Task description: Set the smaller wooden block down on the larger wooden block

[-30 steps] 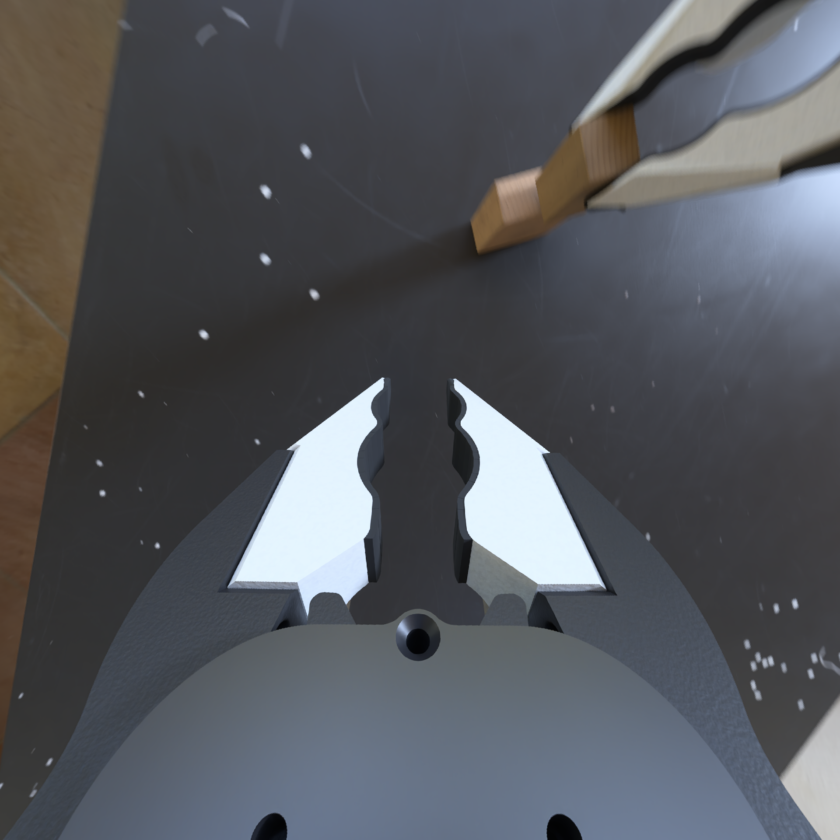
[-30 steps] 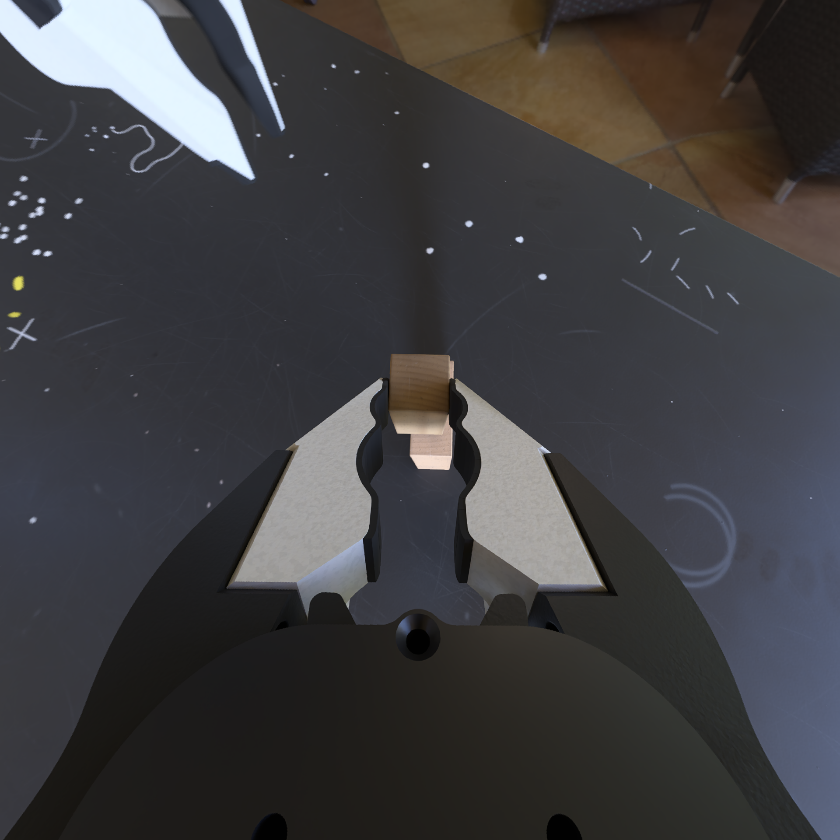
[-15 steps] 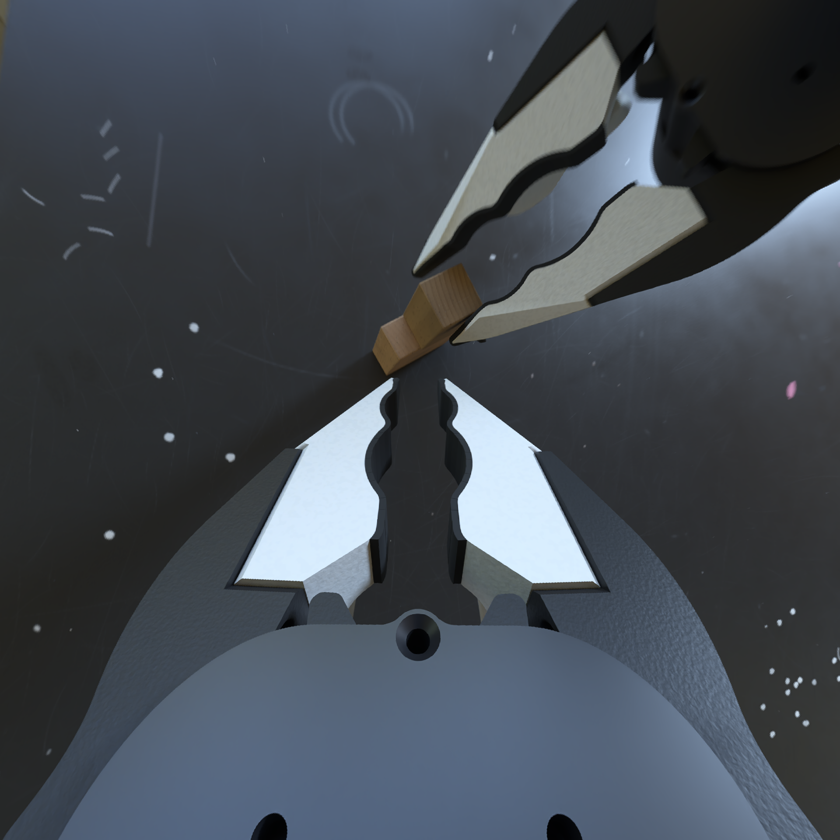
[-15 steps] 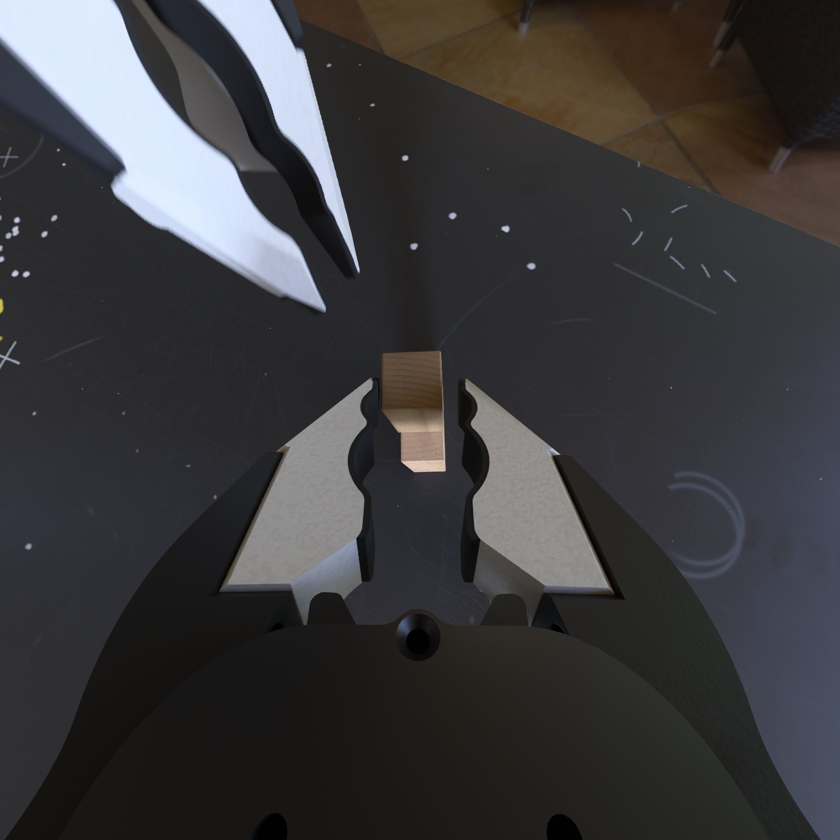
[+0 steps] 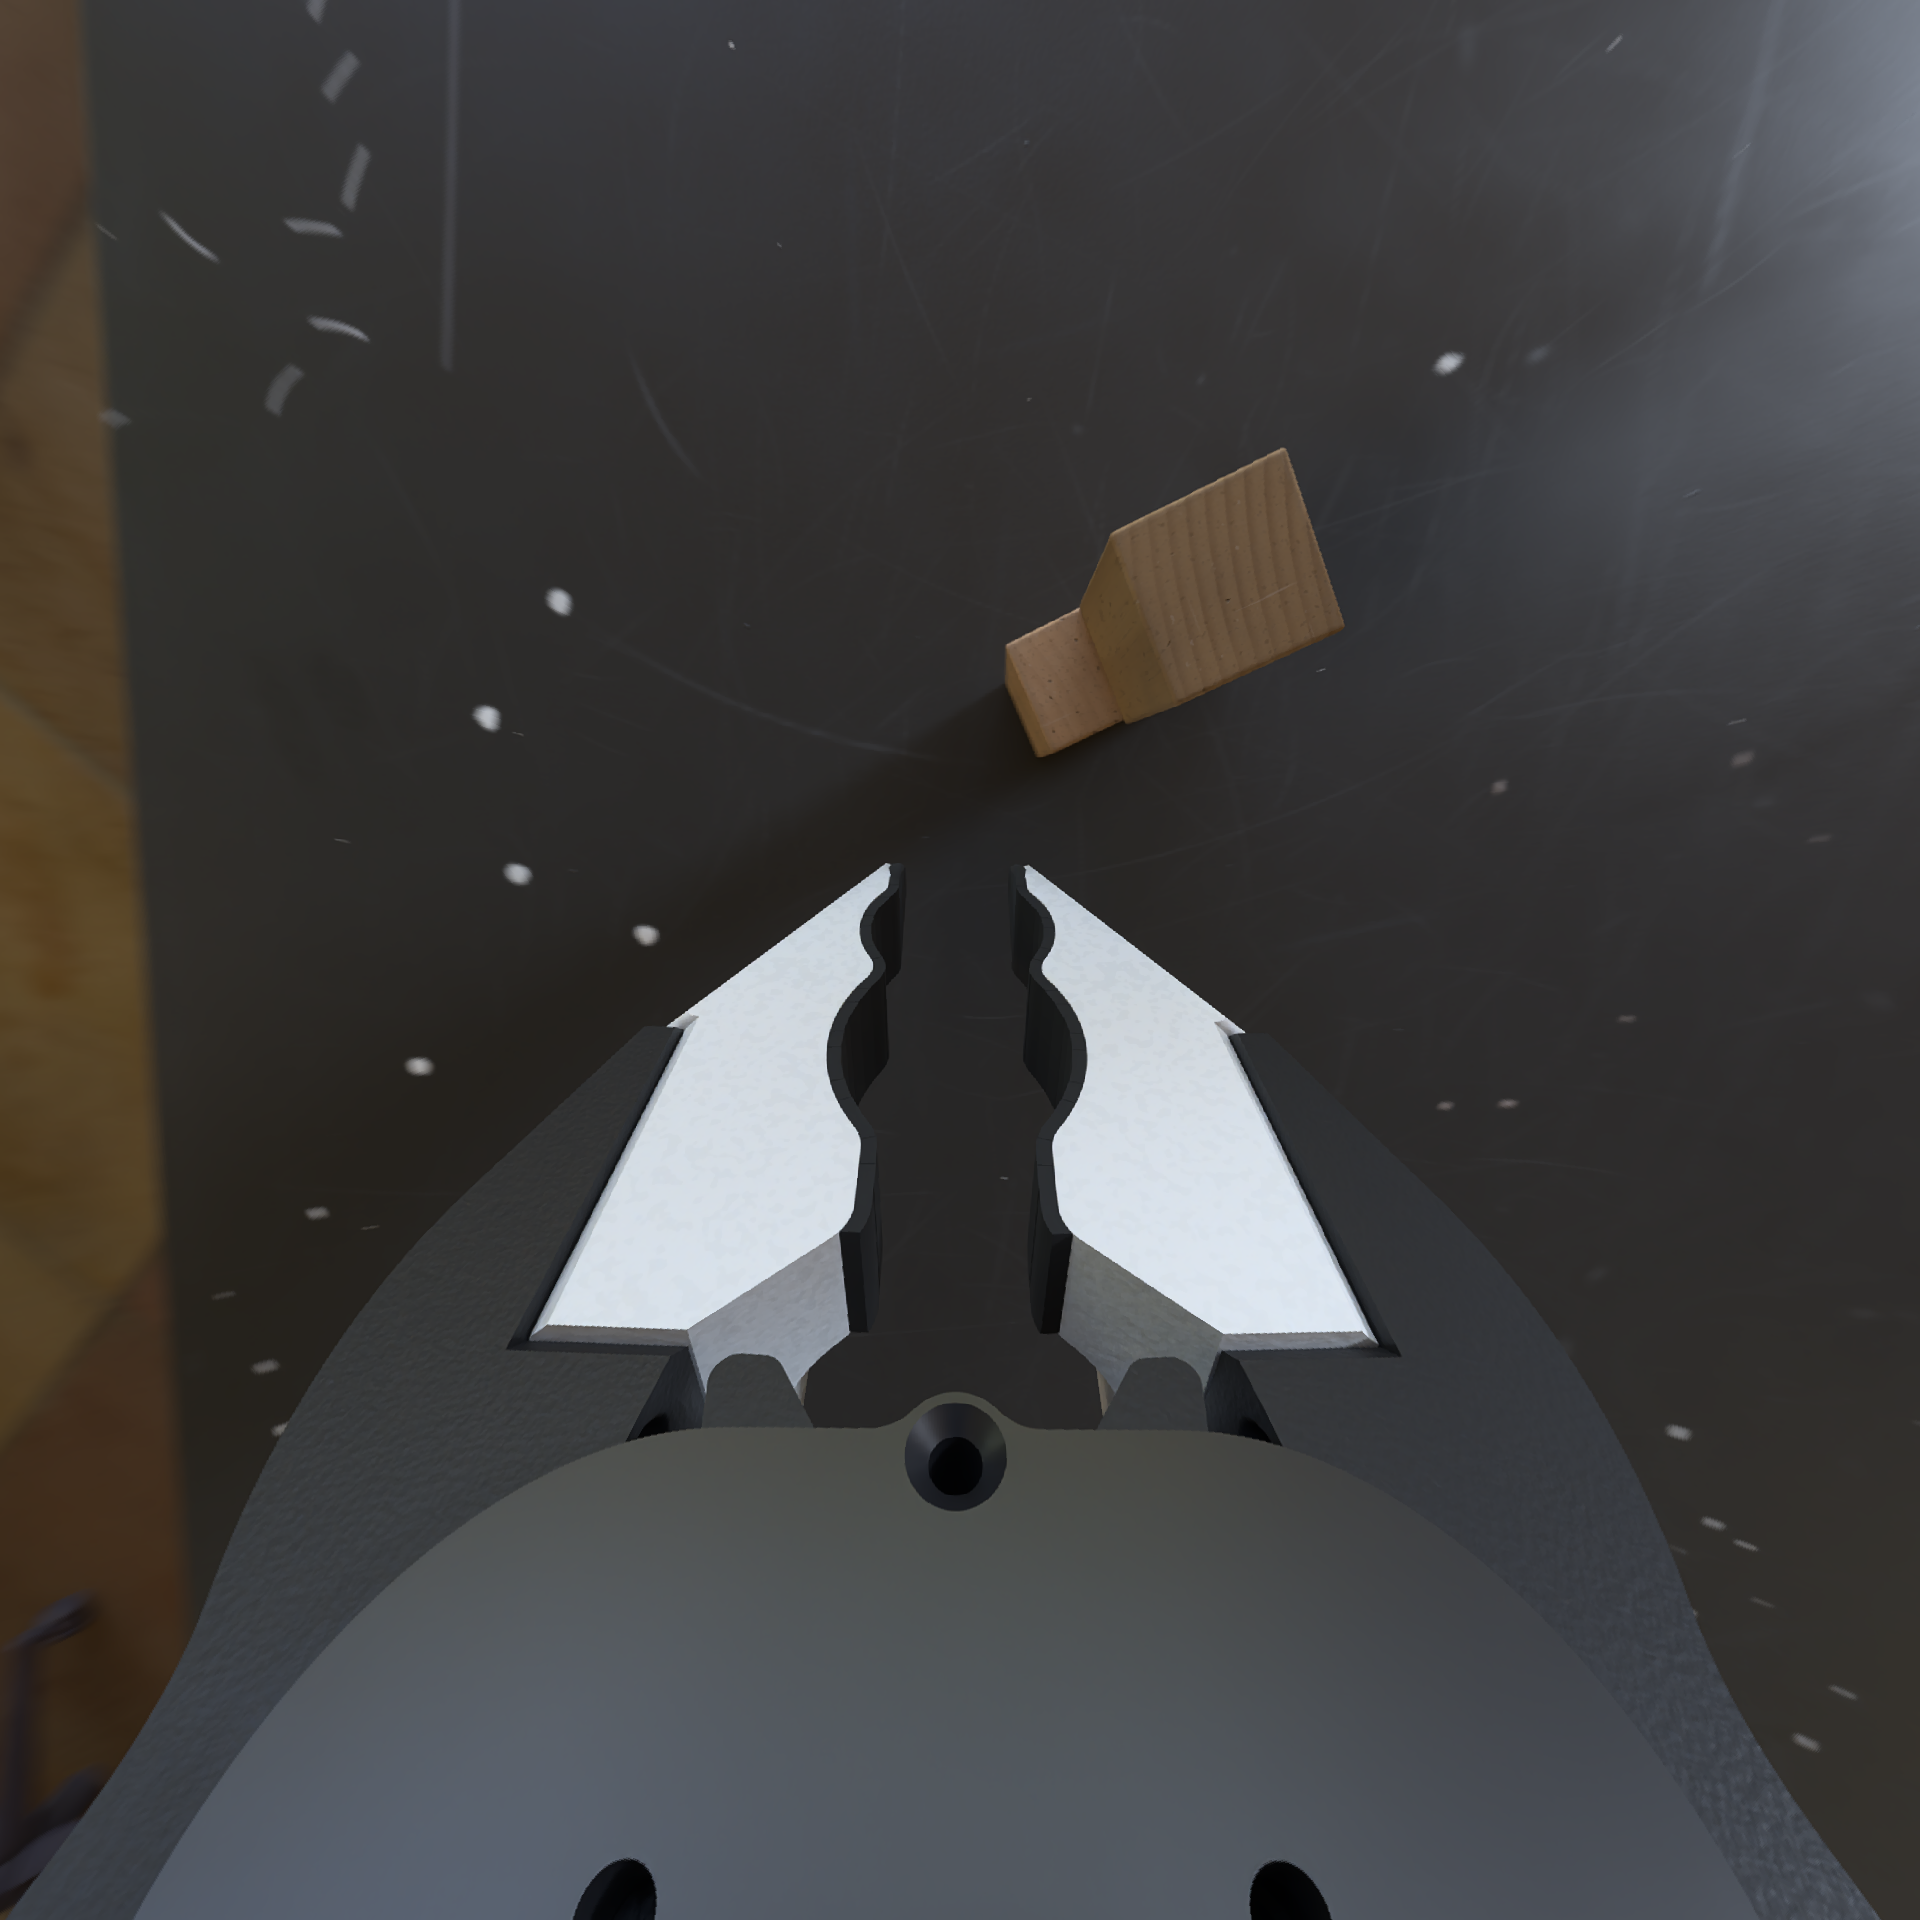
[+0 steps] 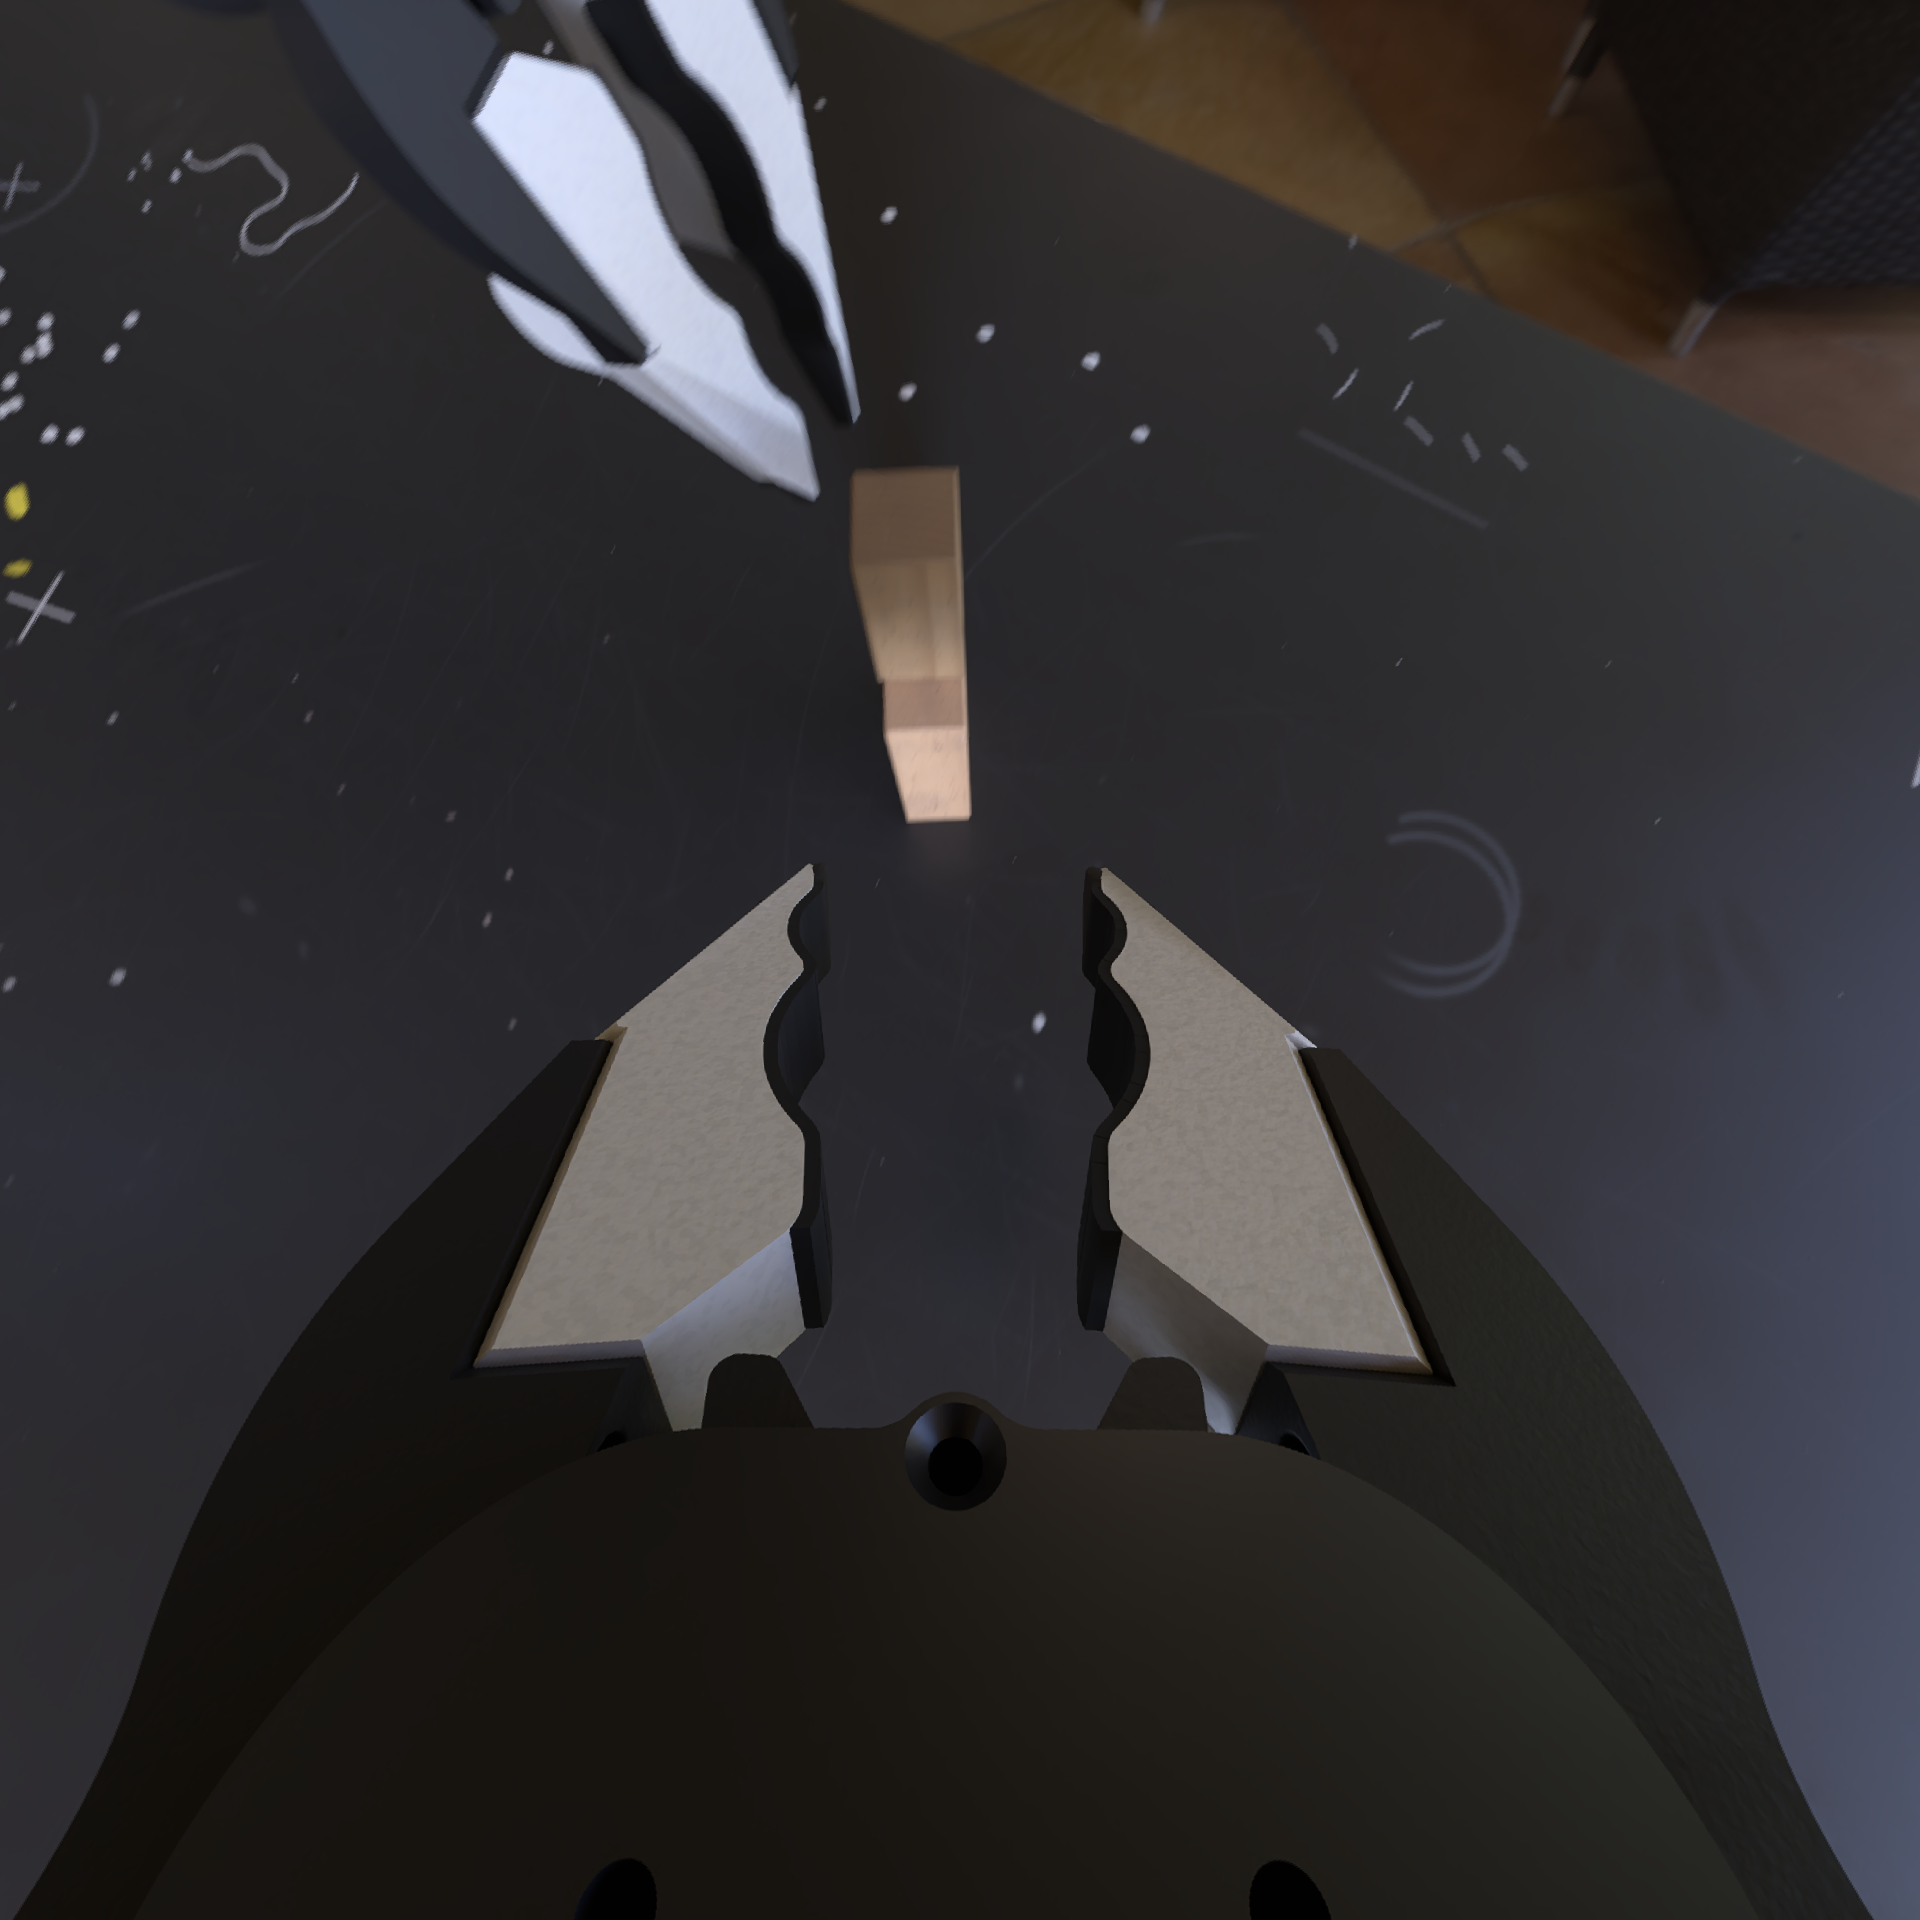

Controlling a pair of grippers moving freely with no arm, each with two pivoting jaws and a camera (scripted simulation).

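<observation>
Two wooden blocks stand stacked on the dark table point(image 5: 1507, 1091). The upper block point(image 5: 1221, 592) looks wider than the lower block point(image 5: 1060, 691) and overhangs it. My right gripper point(image 6: 951, 871) is open and empty, a short way back from the stack; the upper block point(image 6: 906, 520) and the lower block point(image 6: 928, 753) show just beyond its fingertips. My left gripper point(image 5: 958, 873) is open with a narrow gap and empty; the stack lies ahead and to its right. The left gripper point(image 6: 828, 452) also shows in the right wrist view, hanging close beside the top of the stack.
The table carries chalk marks and white specks. Its edge and the wooden floor point(image 5: 62, 727) run along the left of the left wrist view. In the right wrist view, floor and chair legs point(image 6: 1683, 312) lie beyond the far edge.
My right gripper has opened, let go of the upper block and drawn back; it has left the left wrist view. The left gripper has shifted, so the stack now lies farther ahead and to the right.
</observation>
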